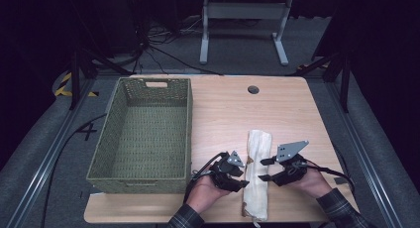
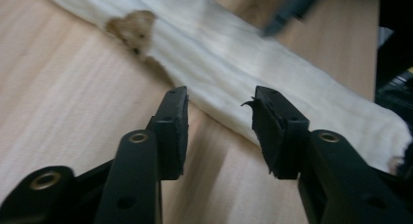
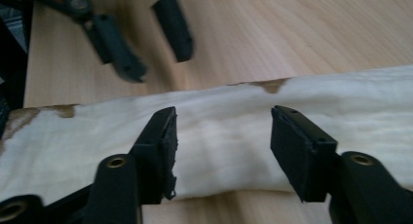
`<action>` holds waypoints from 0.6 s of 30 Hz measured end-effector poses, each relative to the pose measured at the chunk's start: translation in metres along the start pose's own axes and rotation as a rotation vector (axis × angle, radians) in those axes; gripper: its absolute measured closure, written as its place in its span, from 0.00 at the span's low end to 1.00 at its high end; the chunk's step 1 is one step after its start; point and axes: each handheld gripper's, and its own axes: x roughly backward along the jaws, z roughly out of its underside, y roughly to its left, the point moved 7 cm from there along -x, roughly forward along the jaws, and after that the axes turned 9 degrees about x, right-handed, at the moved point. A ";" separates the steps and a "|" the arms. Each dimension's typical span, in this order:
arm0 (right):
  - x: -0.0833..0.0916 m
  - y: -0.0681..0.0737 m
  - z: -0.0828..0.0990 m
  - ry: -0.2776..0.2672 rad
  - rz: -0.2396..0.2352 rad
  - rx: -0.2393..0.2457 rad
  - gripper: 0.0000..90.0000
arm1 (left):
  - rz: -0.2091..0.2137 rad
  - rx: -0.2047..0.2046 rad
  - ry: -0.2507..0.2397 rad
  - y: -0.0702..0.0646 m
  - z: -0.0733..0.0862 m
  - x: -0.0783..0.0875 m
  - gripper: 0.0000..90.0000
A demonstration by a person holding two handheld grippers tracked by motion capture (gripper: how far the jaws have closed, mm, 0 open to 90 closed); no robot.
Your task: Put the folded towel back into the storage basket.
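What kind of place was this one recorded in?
Probably a lab or recording studio: a wooden table on grey carpet, framed by metal rails, cables on the floor, and dark surroundings.

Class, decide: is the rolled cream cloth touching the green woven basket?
Apart. The high view shows bare wooden table between the rolled cream cloth and the green woven basket's right wall along its whole length.

In the high view, the near end of the folded cloth [image 1: 258, 176] is cut off by the bottom edge, and the person's sleeves are cropped there too. In the right gripper view, the left gripper [image 3: 153, 36] is blurred and clipped by the top edge. The cloth's far end is cut off in the left gripper view.
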 end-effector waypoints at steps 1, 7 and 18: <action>-0.001 0.004 -0.001 -0.001 -0.008 0.005 0.41 | -0.008 0.011 -0.011 0.001 -0.001 0.000 0.61; -0.012 0.020 -0.001 0.014 -0.026 0.004 0.26 | -0.046 0.020 -0.022 0.006 -0.003 0.001 0.54; -0.035 0.040 0.003 0.079 -0.034 0.082 0.17 | -0.065 0.027 -0.025 0.010 -0.004 -0.001 0.50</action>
